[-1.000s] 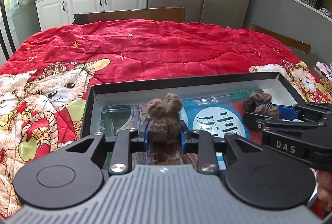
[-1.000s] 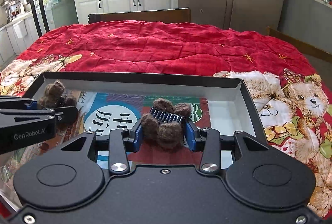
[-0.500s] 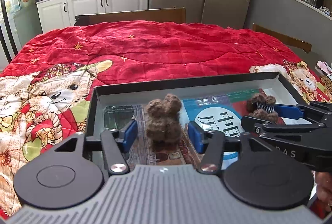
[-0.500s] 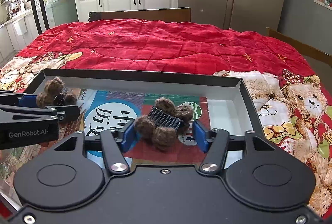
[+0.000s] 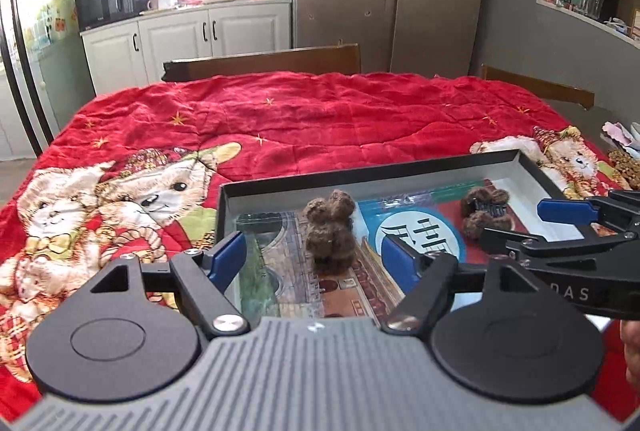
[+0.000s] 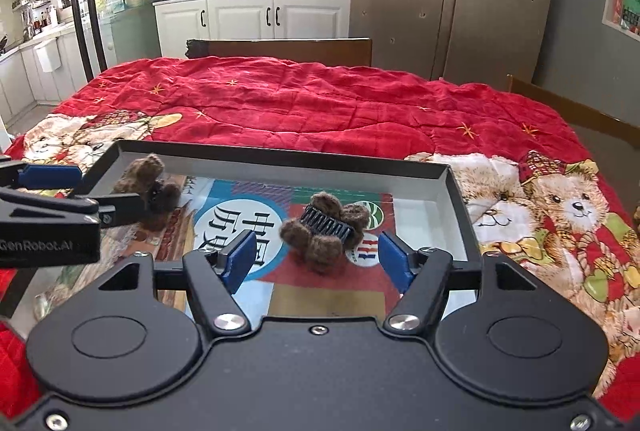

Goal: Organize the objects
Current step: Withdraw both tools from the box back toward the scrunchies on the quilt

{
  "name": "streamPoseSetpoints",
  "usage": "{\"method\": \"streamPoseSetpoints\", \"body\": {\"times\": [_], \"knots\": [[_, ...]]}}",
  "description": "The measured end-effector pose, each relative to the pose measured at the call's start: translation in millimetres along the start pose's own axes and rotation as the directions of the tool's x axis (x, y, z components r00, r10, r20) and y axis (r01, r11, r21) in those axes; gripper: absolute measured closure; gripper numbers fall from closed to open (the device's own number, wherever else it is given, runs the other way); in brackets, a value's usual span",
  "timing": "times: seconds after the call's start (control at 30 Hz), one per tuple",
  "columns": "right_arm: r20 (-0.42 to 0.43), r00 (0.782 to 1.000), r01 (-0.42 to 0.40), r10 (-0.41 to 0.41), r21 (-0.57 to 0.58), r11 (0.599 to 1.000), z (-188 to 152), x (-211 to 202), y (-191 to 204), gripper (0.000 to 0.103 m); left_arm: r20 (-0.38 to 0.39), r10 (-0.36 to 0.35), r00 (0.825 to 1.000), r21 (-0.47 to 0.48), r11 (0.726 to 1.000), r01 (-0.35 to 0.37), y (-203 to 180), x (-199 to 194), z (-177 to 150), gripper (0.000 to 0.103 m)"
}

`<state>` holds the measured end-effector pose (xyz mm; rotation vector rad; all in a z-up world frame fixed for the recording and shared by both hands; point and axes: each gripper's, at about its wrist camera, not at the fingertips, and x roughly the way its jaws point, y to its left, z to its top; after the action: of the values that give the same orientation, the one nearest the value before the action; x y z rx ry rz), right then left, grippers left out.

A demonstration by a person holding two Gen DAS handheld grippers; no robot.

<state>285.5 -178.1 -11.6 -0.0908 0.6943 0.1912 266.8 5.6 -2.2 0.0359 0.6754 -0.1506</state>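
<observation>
Left wrist view: the left tongs [image 5: 314,257] stand wide apart and clamp nothing. A furry brown hair clip [image 5: 330,231] stands upright between their blue pads, touching neither, inside the shallow black tray [image 5: 360,173] on the red quilt [image 5: 304,115]. A second furry clip [image 5: 484,211] lies farther right in the tray.

Right wrist view: the right tongs [image 6: 318,257] are also spread apart, and the second clip [image 6: 324,229] lies loose on the tray floor between them.

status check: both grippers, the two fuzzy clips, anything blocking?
Left gripper open, right gripper open, both empty. Left fuzzy clip upright in the tray; right fuzzy clip lying flat, teeth up. Nothing blocking.
</observation>
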Motion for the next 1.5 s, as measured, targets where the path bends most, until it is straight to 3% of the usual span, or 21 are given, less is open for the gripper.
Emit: {"method": "streamPoseSetpoints", "body": {"times": [0.57,1.23,1.5], "knots": [[0.019,1.0,-0.013,0.013,0.018,1.0,-25.5,-59.8,-8.8,0.038,0.036,-0.056,0.998,0.061,0.997,0.054,-8.4,-65.2,-25.2,0.016],[0.012,0.999,-0.035,0.035,-0.01,0.999,-76.9,-118.4,-8.5,0.038,0.052,-0.109,0.993,0.07,0.992,0.105,10.8,-130.1,-78.6,0.016],[0.001,0.999,-0.041,0.041,-0.046,0.998,-100.9,-138.3,-1.7,0.038,0.024,-0.136,0.99,0.085,0.987,0.133,15.2,-146.3,-106.8,0.015]]}}
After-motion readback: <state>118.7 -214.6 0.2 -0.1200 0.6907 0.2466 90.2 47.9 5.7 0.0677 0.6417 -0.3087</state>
